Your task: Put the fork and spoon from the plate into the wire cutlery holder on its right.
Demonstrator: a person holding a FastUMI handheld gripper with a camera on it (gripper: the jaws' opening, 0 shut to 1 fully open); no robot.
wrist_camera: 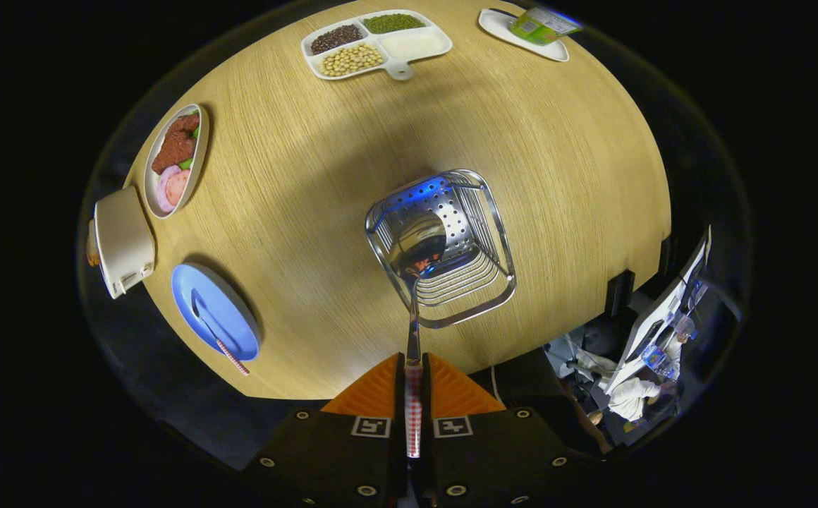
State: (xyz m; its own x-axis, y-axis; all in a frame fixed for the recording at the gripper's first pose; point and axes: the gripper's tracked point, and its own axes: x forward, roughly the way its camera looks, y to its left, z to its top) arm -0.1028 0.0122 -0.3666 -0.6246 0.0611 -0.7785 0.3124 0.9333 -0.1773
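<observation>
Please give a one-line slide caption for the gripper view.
Gripper shut on spoon, held above wire cutlery holder; fork on blue plate.

The spoon (417, 264) is shiny metal with a red-and-white checked handle. It points straight ahead, handle clamped between the two fingers of the claw (414, 374), its bowl over the open mouth of the wire cutlery holder (476, 282). The holder is a square steel basket with a perforated back wall and wire sides, standing on the wooden bench (310, 176). The fork (215, 335), with the same checked handle, lies slantwise on the round blue plate (229, 317) at the bench's near edge, well apart to the left of the holder, its handle end overhanging the rim.
</observation>
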